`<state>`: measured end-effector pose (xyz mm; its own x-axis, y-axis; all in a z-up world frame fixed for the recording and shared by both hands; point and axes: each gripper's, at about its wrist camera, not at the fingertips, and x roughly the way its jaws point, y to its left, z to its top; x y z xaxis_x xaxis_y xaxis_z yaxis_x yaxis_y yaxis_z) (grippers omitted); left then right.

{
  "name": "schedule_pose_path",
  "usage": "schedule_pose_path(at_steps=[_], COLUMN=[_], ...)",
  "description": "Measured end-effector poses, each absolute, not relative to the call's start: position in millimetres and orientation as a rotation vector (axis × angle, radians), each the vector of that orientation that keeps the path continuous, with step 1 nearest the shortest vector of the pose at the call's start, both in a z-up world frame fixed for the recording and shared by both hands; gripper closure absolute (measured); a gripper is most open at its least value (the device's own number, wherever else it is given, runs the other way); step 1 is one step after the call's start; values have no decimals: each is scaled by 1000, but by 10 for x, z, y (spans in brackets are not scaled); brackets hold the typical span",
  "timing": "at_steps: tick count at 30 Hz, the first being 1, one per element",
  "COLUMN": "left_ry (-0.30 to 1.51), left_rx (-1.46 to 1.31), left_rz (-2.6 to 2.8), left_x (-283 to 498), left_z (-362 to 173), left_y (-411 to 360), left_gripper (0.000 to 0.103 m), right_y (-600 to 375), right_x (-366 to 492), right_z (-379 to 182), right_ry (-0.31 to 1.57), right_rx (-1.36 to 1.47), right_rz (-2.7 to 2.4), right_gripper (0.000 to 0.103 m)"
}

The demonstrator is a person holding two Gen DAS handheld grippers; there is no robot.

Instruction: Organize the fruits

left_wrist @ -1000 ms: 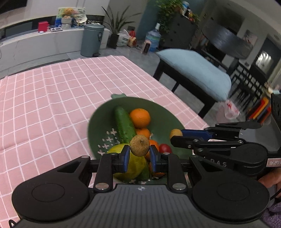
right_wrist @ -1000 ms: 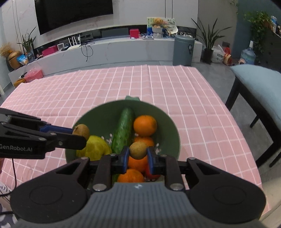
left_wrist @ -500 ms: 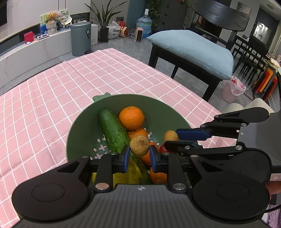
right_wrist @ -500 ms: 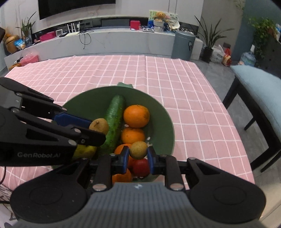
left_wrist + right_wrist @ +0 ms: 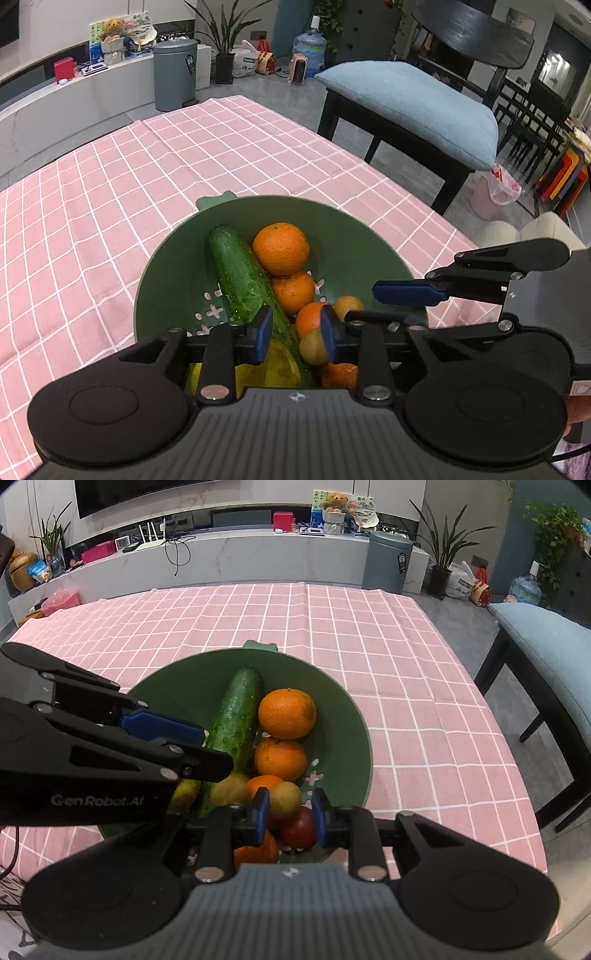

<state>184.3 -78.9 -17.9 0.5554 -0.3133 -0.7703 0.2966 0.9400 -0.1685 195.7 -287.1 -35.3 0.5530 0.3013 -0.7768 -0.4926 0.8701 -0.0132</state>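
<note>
A green bowl [image 5: 351, 236] [image 5: 347, 716] on the pink checked tablecloth holds a cucumber [image 5: 240, 277] [image 5: 236, 716], several oranges [image 5: 281, 248] [image 5: 287, 713], a yellow fruit [image 5: 273, 365], a red fruit [image 5: 300, 827] and two small tan fruits. My left gripper [image 5: 296, 330] is open above the bowl's near side; one tan fruit [image 5: 313, 346] lies loose by its right finger. My right gripper [image 5: 289, 811] is open; the other tan fruit [image 5: 285, 799] sits free between its fingers on the pile. Each gripper shows in the other's view, the right [image 5: 406, 291] and the left [image 5: 166, 727].
The tablecloth [image 5: 369, 635] spreads beyond the bowl. A chair with a blue cushion [image 5: 410, 107] stands off the table's right edge. A grey bin [image 5: 386, 561] and a long white shelf [image 5: 221, 554] are behind the table.
Both grippers have opened and let go of their small tan fruits, which now rest on the fruit pile in the bowl. Both grippers also moved lower over the bowl.
</note>
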Motion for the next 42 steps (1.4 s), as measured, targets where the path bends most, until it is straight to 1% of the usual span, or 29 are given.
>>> schedule_pose_path(at_steps=[1,2,4,6,8,9,10,13,15,18,19,22,25,26,28,36,42], left_ry=[907,900,869,844,809,790,770,708,668,621,604,555,504,496,478,500,557], left_rx=[-27,-30,-27,-24,-26,-30,-34,-32,-27,-23,-19,-17,2,10,32,61,72], left_rz=[-356,-351,-338,-323,-299,-286,-275,-234,-204,-156,-138,-92,-34,-19,15,136,177], left_x=[1832,1812,1746,1686,1595,1547,1495,1331,1227,1080,1027,861,701,667,587,362,156], left_z=[-156,-130,-48,46,159,217,275,442,548,676,711,789,811,805,789,531,299], left_y=[-777,-773,-754,-742,-706,-687,-667,-622,-593,-571,-562,-531,-517,-509,-498,-334,-207], left_gripper=[59,56,54,53,48,47,44,40,38,33,31,25,23,18,15,14,14], right_y=[-2876,-2880,-2889,-2902,-2924,-2939,-2959,-3025,-3082,-3171,-3197,-3254,-3278,-3282,-3282,-3171,-3024], right_x=[1949,1936,1898,1862,1832,1817,1797,1720,1647,1526,1487,1327,1173,1116,1010,707,554], right_z=[-343,-331,-300,-265,-211,-176,-132,13,138,319,370,505,569,581,579,331,81], right_ry=[861,851,831,815,795,787,776,734,701,653,640,587,550,538,514,510,532], right_rx=[-240,-241,-238,-236,-229,-221,-209,-175,-148,-101,-87,-47,-24,-18,-7,15,-36], right_rz=[474,472,480,481,472,467,459,441,433,432,430,421,418,419,418,423,429], right_gripper=[62,60,58,54,53,51,46,39,35,32,28,20,18,18,15,8,8])
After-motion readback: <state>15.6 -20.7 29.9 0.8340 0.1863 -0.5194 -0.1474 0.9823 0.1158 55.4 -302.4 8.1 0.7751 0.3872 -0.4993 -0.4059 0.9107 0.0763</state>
